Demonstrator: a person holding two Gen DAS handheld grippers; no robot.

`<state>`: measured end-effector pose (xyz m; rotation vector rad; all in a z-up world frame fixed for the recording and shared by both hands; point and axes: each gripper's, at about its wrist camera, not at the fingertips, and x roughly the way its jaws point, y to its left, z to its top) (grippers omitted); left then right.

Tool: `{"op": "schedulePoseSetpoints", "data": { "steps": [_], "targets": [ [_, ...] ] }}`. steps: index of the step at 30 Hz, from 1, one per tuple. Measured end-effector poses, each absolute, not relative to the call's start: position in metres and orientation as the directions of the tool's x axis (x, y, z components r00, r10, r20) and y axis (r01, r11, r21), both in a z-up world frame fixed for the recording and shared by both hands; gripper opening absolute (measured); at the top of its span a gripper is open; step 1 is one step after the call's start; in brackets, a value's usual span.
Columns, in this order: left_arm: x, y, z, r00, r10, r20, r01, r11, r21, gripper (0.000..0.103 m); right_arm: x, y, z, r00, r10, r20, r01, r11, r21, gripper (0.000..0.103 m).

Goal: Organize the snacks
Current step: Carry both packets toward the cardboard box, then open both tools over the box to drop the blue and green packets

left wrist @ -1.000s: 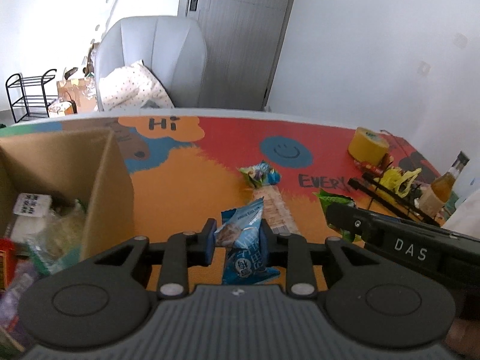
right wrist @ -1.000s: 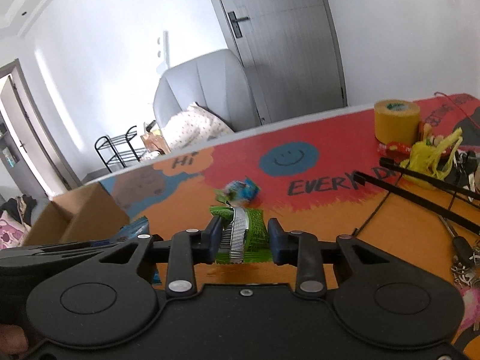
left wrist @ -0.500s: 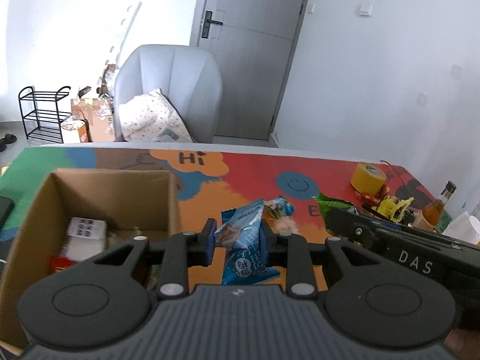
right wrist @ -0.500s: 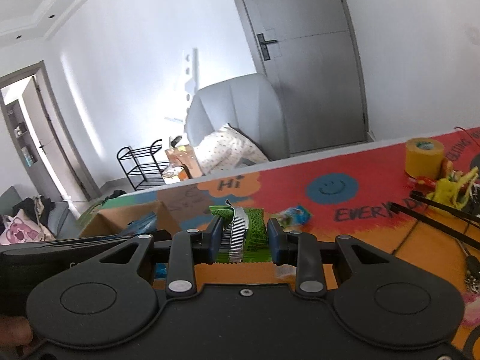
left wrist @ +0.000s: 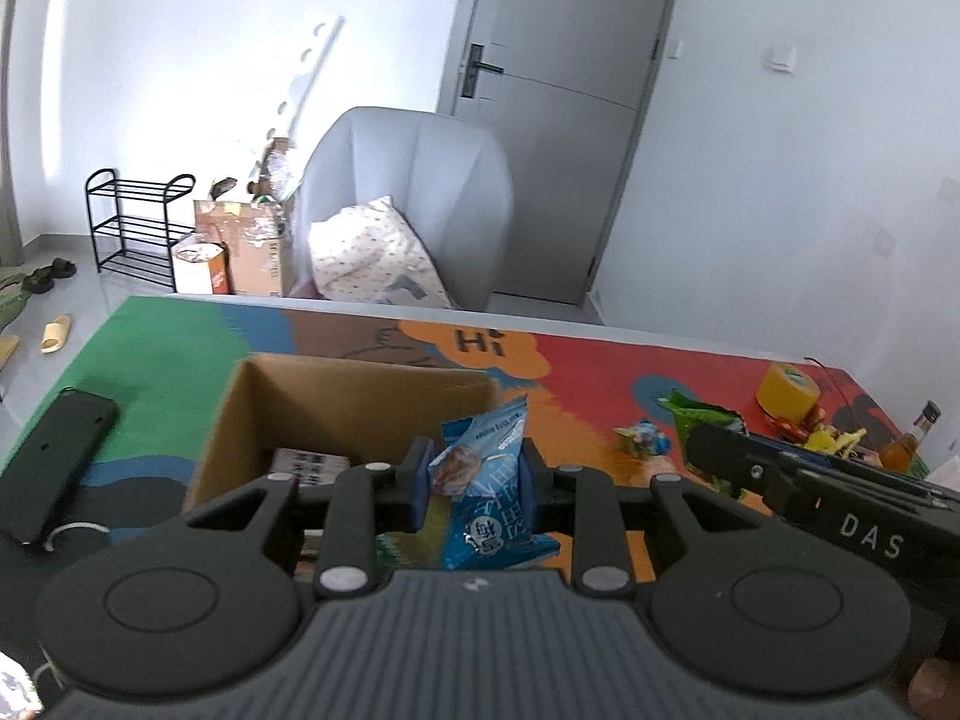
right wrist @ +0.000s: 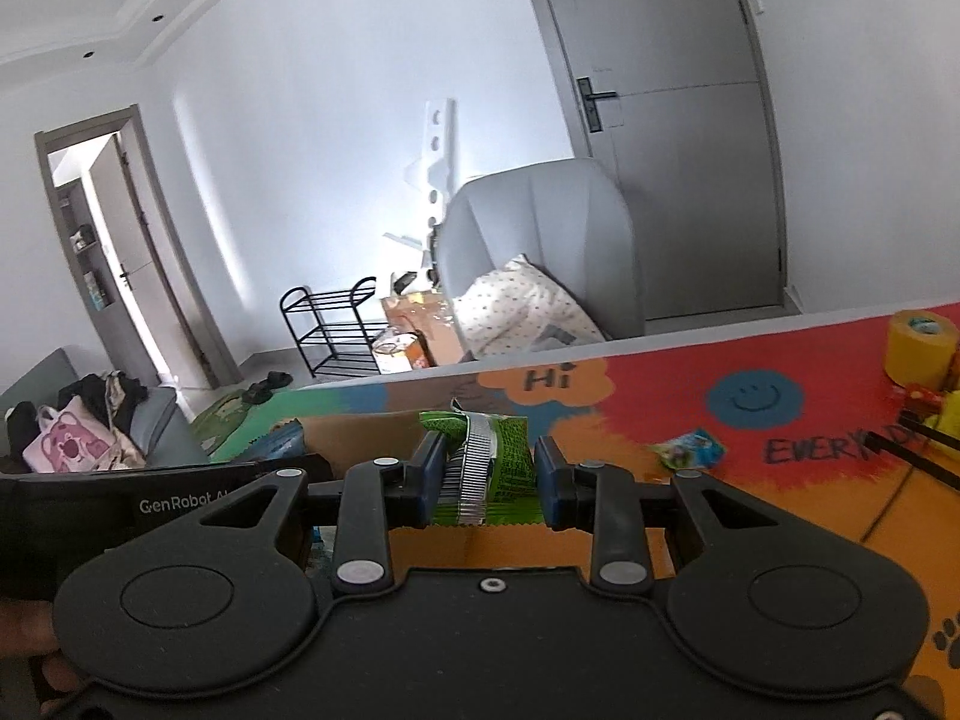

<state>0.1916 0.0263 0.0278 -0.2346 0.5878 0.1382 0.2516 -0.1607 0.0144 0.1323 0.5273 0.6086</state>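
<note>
My left gripper (left wrist: 477, 474) is shut on a blue snack packet (left wrist: 486, 498) and holds it over the open cardboard box (left wrist: 360, 396), which has several packets inside. My right gripper (right wrist: 489, 474) is shut on a green snack packet (right wrist: 498, 468) and hangs near the box's right side (right wrist: 360, 432). The right gripper (left wrist: 690, 450) and its green packet (left wrist: 702, 420) also show in the left wrist view. A small colourful snack (left wrist: 645, 438) lies on the table mat right of the box; it also shows in the right wrist view (right wrist: 690, 450).
A black phone (left wrist: 54, 468) lies on the mat left of the box. A yellow tape roll (left wrist: 786, 390), a glass bottle (left wrist: 906, 438) and yellow clutter sit at the far right. A grey armchair (left wrist: 414, 180) stands behind the table.
Both grippers have risen and swung left with their packets. The left one has gone from beside the box to above it, and the right one has followed toward the box.
</note>
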Motion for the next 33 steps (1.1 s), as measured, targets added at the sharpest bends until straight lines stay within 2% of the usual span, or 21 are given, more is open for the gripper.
{"op": "schedulePoseSetpoints", "data": {
  "steps": [10, 15, 25, 27, 29, 32, 33],
  "targets": [
    [0.183, 0.068, 0.029, 0.822, 0.085, -0.563, -0.245, 0.945, -0.215, 0.028, 0.247, -0.128, 0.021, 0.673, 0.597, -0.436, -0.551, 0.799, 0.243, 0.030],
    [0.178, 0.080, 0.029, 0.829, 0.103, -0.549, -0.266, 0.937, -0.227, 0.049, 0.247, -0.112, 0.023, 0.665, 0.600, -0.444, -0.566, 0.793, 0.225, 0.030],
    [0.174, 0.101, 0.026, 0.823, 0.127, -0.553, -0.310, 0.918, -0.249, 0.066, 0.256, -0.089, 0.031, 0.645, 0.626, -0.438, -0.607, 0.768, 0.204, 0.031],
    [0.173, 0.103, 0.025, 0.820, 0.135, -0.556, -0.320, 0.913, -0.251, 0.074, 0.255, -0.085, 0.030, 0.640, 0.632, -0.437, -0.620, 0.761, 0.193, 0.043],
    [0.173, 0.104, 0.024, 0.819, 0.139, -0.556, -0.328, 0.909, -0.257, 0.078, 0.257, -0.084, 0.028, 0.634, 0.627, -0.451, -0.616, 0.763, 0.196, 0.049],
    [0.174, 0.104, 0.023, 0.813, 0.139, -0.565, -0.331, 0.910, -0.252, 0.082, 0.256, -0.089, 0.026, 0.633, 0.617, -0.468, -0.601, 0.772, 0.205, 0.051],
    [0.174, 0.103, 0.023, 0.812, 0.142, -0.566, -0.332, 0.910, -0.248, 0.084, 0.255, -0.092, 0.026, 0.638, 0.611, -0.469, -0.595, 0.777, 0.203, 0.055]
  ]
}}
